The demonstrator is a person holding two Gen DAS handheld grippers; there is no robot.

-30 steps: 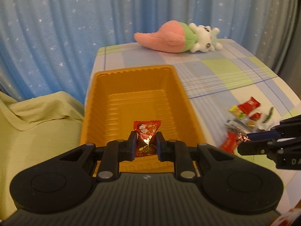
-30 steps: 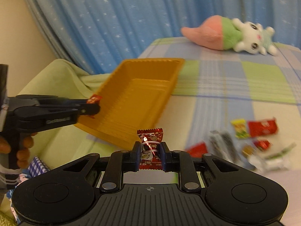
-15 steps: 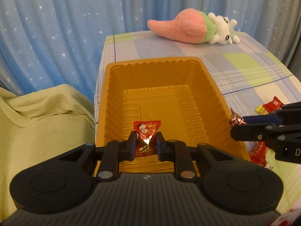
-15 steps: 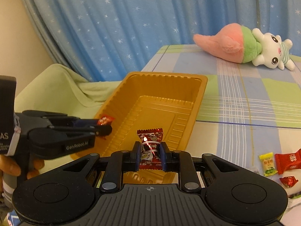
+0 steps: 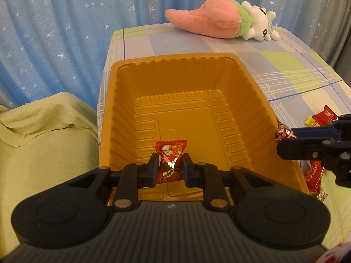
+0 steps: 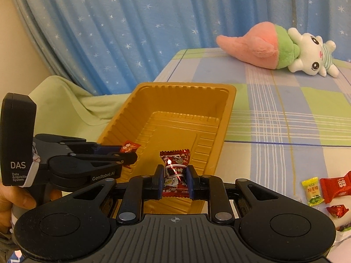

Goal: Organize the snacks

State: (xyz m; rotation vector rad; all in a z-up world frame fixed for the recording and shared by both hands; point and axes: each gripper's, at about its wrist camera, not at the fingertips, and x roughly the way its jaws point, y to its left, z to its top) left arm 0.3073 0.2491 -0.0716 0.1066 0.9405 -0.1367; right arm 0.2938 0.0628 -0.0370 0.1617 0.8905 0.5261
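Observation:
An orange plastic tray lies on the checked tablecloth, with nothing on its ribbed floor. My left gripper hangs over the tray's near end, shut on a red wrapped candy. From the right wrist view that left gripper shows at the tray's left rim with its candy poking out. My right gripper is shut on another red wrapped candy above the tray's near right corner. In the left wrist view the right gripper reaches in beside the tray's right rim, holding its candy.
Loose snacks lie on the cloth right of the tray: a yellow-green packet, red packets and a small red candy. A pink plush toy rests at the table's far end. A green cloth covers something left of the table. Blue starred curtains hang behind.
Both grippers have come over the tray, each still gripping its red candy. The snack pile has slid out toward the right edge of both views.

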